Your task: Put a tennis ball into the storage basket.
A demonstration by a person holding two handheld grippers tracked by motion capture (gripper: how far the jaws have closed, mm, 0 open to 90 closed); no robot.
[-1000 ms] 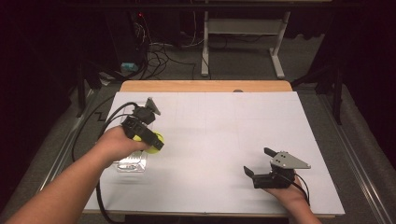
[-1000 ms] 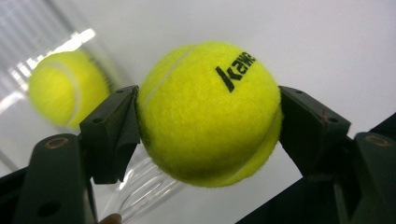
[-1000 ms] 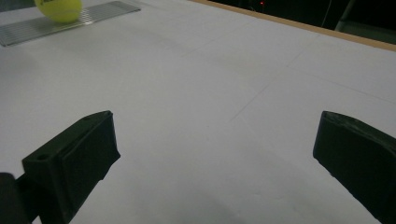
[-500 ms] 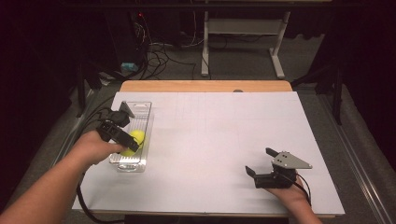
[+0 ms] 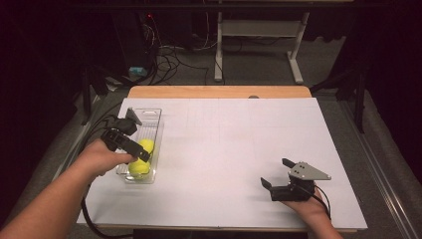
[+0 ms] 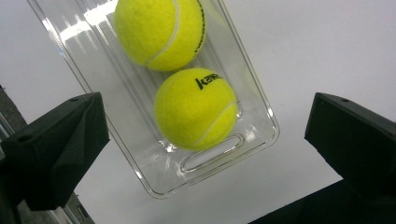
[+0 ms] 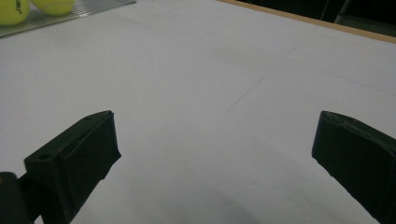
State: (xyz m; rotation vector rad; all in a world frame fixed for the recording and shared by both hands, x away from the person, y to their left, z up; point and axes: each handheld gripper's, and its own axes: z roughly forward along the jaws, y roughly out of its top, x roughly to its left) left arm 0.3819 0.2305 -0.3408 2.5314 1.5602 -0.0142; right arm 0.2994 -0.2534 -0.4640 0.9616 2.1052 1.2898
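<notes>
1. Nearest in the high view, the person's right hand comes in from the bottom edge and rests low on the white table, holding the right gripper with its grey three-cornered plate on top, pointing left and a little away.
2. Its two black, blocky jaws stand wide apart and hold nothing; in the right gripper view, bare white tabletop lies between them.
3. On the other side, the left forearm reaches in diagonally from the bottom left corner, the left hand curled round the left gripper, which is tilted down over the near end of a tray.
4. In the left gripper view its jaws are spread wide, one at each lower side, with nothing gripped; the tray and balls lie below and between them.
5. There is one clear plastic tray, long and rectangular, with ribbed floor, rounded corners and a slot handle at its near end; it sits near the table's left edge.
6. Two tennis balls lie in it, yellow and fuzzy with pale seams: the nearer ball, bearing black lettering, and the farther ball, close together in the tray's near half.
7. Past the white sheet, a wooden table edge runs along the far side.
8. Beyond it lie a dark floor with tangled cables and a pale metal stand.
</notes>
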